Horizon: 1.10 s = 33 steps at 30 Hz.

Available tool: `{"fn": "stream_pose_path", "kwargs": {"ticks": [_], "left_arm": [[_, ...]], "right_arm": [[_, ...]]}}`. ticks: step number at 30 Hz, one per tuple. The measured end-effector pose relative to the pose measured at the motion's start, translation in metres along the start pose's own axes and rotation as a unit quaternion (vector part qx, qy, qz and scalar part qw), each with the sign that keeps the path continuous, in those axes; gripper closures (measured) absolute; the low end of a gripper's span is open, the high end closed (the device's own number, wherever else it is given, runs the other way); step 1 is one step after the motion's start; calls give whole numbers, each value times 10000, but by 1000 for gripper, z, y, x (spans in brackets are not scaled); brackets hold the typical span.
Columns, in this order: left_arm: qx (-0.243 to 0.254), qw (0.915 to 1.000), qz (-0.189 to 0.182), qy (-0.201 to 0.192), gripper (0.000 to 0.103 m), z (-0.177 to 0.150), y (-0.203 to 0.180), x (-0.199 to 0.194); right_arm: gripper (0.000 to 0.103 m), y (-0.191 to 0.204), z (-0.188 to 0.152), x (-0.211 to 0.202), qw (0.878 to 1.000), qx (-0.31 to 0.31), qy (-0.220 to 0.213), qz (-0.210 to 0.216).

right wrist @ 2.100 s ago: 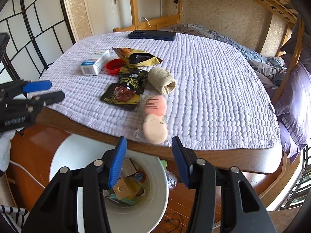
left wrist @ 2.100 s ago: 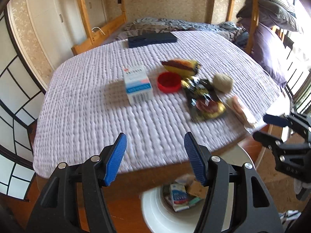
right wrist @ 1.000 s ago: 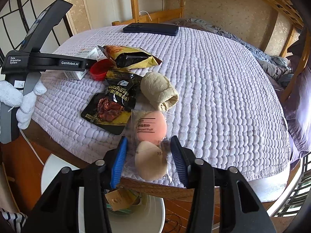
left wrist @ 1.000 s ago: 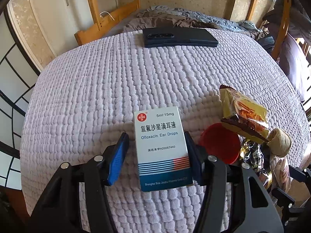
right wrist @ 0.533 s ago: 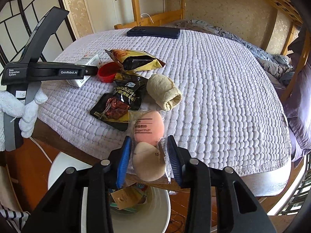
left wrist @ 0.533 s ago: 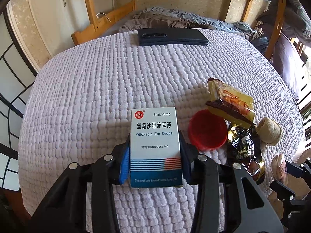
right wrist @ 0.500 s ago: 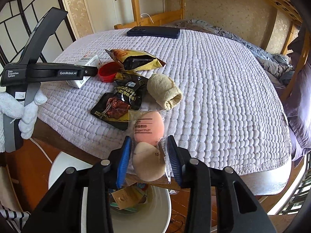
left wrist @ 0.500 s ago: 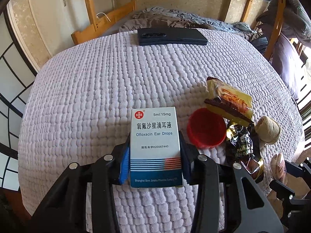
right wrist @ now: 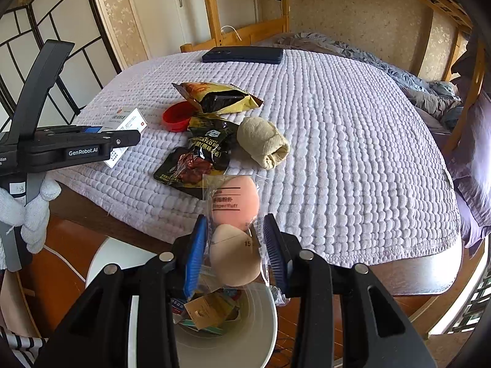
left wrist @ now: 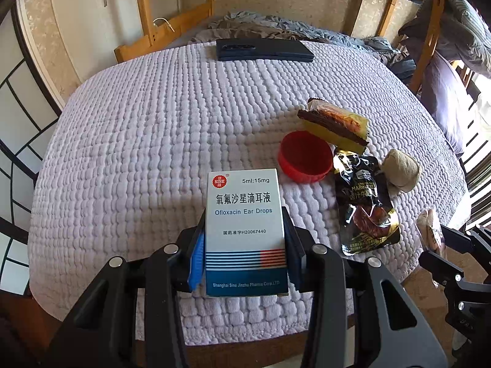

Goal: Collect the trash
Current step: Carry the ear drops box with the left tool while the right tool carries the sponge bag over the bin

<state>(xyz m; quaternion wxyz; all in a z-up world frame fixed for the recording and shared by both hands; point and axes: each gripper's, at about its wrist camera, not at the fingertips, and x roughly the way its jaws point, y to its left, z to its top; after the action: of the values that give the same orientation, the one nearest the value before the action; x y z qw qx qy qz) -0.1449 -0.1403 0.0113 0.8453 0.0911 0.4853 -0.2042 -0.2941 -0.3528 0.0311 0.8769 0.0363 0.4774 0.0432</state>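
Left wrist view: your left hand-held gripper (left wrist: 244, 245) is clamped on the box (left wrist: 245, 230) of ear drops, pads pressing both long sides; its jaws have just been closing onto it. The box sits near the front edge of the desk (left wrist: 138, 122), which is covered by a quilted cloth, and looks barely clear of the cloth, if at all. The red cap (left wrist: 303, 161) lies just beside the box toward the right edge, with the yellow wrapper (left wrist: 336, 124) and black pouch (left wrist: 365, 208) beyond it. A dark case (left wrist: 264, 49) lies at the far edge.

Step in hand, as I judge it: pickup done on both sides, carry to the bin pending.

Right wrist view: your right hand-held gripper (right wrist: 234, 253) is closed on the puff pack (right wrist: 234, 224), a clear bag with two sponge puffs, gripped at its lower end over the front edge of the desk. The white bin (right wrist: 260, 331) stands directly below, already holding some scraps. Your gloved hand (right wrist: 29, 211) with the left hand-held gripper shows at the left edge, the box in it.

Next move: part the right jaws over the bin. The bag is light and may cling to a pad. Then bring the box across the front edge to the bin. The cap, wrapper, pouch and cloth roll (right wrist: 264, 141) remain.
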Motion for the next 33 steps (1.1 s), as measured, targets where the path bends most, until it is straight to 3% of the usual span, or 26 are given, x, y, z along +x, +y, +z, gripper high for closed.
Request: {"fn": "stream_pose_path", "kwargs": {"ticks": [33], "left_arm": [[121, 9998, -168, 61, 59, -66, -29, -37]], "right_arm": [[65, 24, -24, -18, 9997, -220, 4, 134]]}}
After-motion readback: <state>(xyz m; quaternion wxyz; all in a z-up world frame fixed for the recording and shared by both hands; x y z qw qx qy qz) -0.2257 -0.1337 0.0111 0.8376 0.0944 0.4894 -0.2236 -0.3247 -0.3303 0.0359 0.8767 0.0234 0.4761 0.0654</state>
